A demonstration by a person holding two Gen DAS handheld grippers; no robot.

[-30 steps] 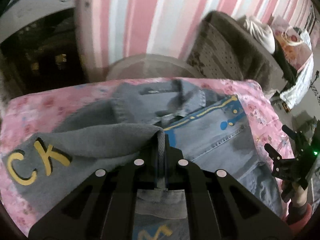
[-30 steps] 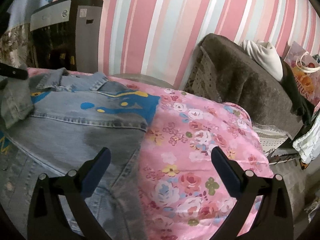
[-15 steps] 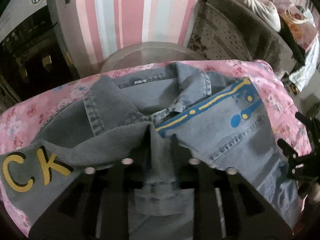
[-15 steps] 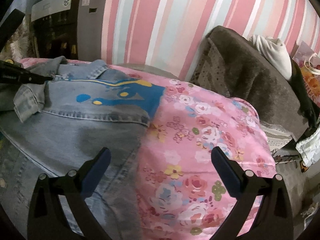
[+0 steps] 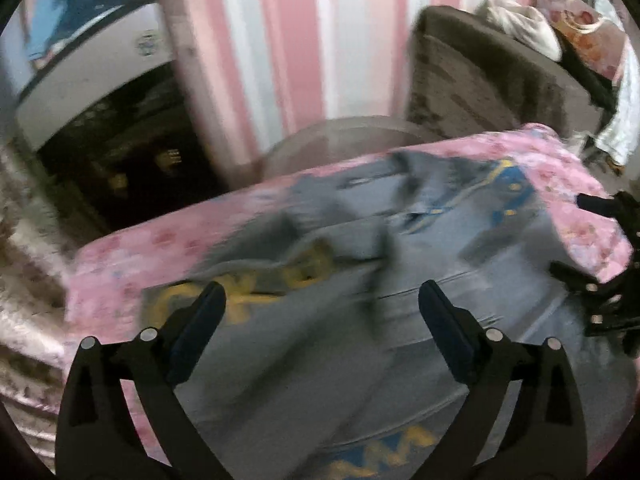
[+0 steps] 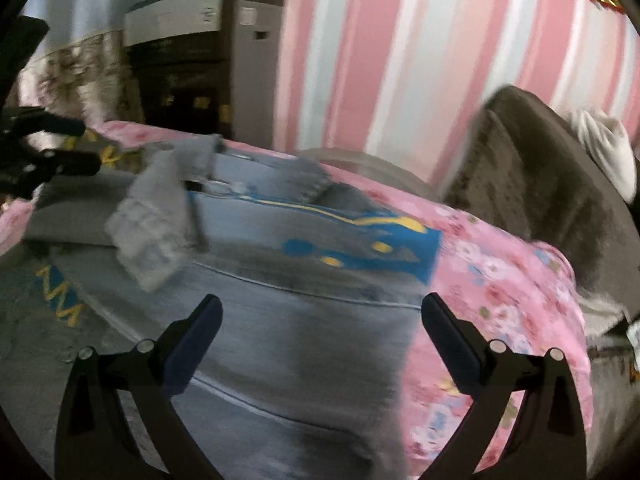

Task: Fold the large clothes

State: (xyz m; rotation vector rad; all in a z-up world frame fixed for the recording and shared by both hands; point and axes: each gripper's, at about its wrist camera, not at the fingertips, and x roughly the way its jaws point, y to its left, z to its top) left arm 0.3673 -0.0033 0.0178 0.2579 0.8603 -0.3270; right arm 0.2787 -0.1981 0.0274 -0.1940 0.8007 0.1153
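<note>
A grey-blue denim jacket (image 5: pixel 400 288) with yellow letters and a blue printed panel lies spread on a pink floral cloth (image 5: pixel 132 256). Above its lettered left side hangs my left gripper (image 5: pixel 322 304); its jaws are opening wide and nothing is between them. The sleeve lies folded across the jacket's front. In the right wrist view the jacket (image 6: pixel 304 312) fills the middle, its collar and blue panel toward the back. My right gripper (image 6: pixel 322 316) stands open over the jacket's right edge, empty. The right gripper (image 5: pixel 600 276) also shows at the right rim of the left wrist view, and the left gripper (image 6: pixel 48 148) at the far left of the right wrist view.
A pink-and-white striped wall (image 6: pixel 400 60) rises behind. A grey machine with a dark front (image 5: pixel 108 128) stands at the back left. A brown covered chair (image 6: pixel 540 176) with a white bundle (image 6: pixel 604 148) sits at the back right. The floral cloth (image 6: pixel 500 292) drops off at its right edge.
My left gripper let go of the folded denim sleeve, opened wide and drew back from it. The right gripper stayed open and shifted left toward the jacket's middle.
</note>
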